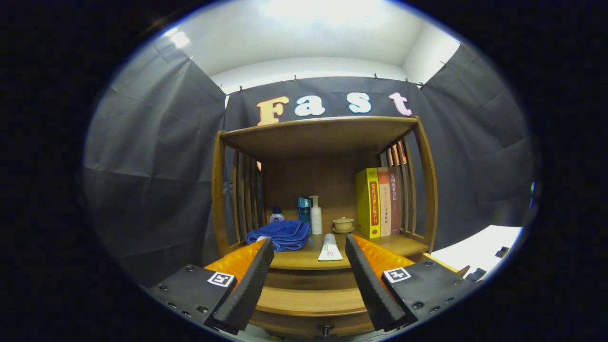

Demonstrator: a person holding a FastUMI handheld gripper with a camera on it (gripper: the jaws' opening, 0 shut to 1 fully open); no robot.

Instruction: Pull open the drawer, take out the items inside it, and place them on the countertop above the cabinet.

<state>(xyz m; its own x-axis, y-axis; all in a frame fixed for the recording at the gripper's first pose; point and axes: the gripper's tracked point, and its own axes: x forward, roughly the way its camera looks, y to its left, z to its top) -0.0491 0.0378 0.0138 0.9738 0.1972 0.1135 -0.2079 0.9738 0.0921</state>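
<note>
Gripper view: the tongs (309,285) are wide apart and hold nothing. The drawer knob (326,328) sits low, just below and between them.

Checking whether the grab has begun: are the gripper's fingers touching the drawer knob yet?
Apart. In the gripper view the open gripper has its fingers spread wide, with the drawer knob low between them, clear of both, nothing held.

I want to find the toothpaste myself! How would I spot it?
Look at the wooden cabinet, on its countertop. Near the front edge, just right of the folded blue towel, lies a small white squeeze tube. It alone lies flat; the bottles behind stand upright. The open gripper holds nothing.
</note>
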